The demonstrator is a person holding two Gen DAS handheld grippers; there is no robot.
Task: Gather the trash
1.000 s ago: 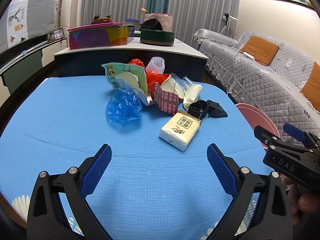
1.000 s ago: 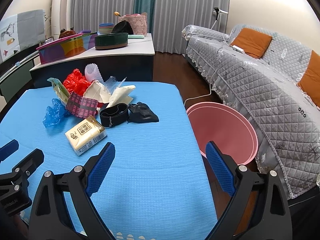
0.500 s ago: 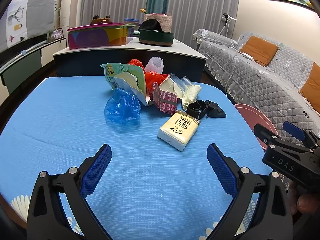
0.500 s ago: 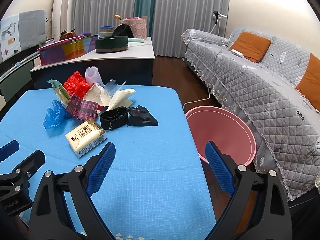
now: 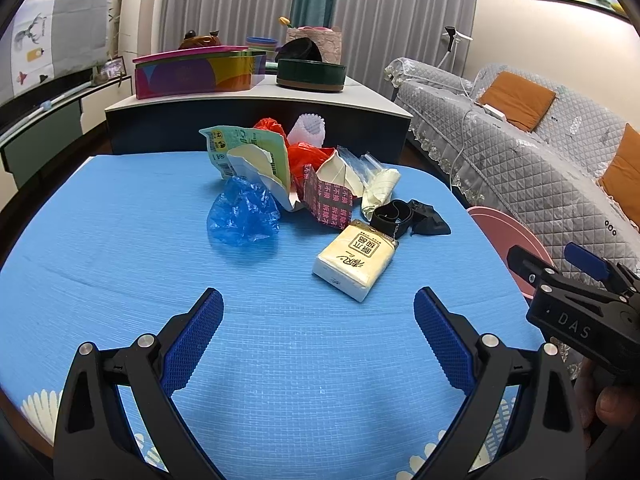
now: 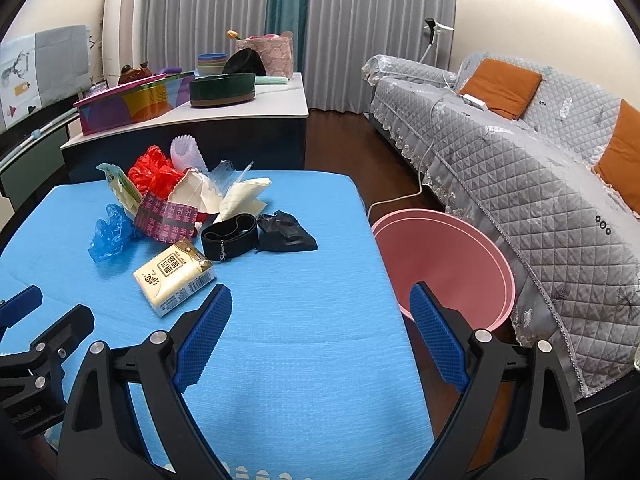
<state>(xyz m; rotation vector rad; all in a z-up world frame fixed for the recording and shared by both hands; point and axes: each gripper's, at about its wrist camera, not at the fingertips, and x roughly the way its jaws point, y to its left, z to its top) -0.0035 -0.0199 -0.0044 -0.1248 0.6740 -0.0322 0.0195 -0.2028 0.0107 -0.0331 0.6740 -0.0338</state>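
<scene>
A heap of trash lies on the blue table (image 5: 120, 248): a crumpled blue plastic bag (image 5: 242, 212), a green-and-white torn wrapper (image 5: 252, 156), a red bag (image 5: 304, 152), a maroon printed carton (image 5: 330, 200), a black band (image 5: 394, 214), a black scrap (image 5: 430, 220) and a yellow tissue pack (image 5: 356, 258). My left gripper (image 5: 318, 320) is open, well short of the pile. My right gripper (image 6: 320, 314) is open with nothing in it, over the table's right edge, the tissue pack (image 6: 174, 276) to its left. A pink bin (image 6: 448, 264) stands on the floor by the table.
A grey quilted sofa (image 6: 520, 160) with orange cushions runs along the right, close to the bin. Behind the table a low cabinet (image 5: 256, 116) carries a colourful box, a dark round tin and bowls. A white cable (image 6: 404, 196) trails on the dark floor.
Both grippers have shifted slightly: the pile sits a little lower and nearer in the right wrist view. Both stay open and nothing on the table has moved.
</scene>
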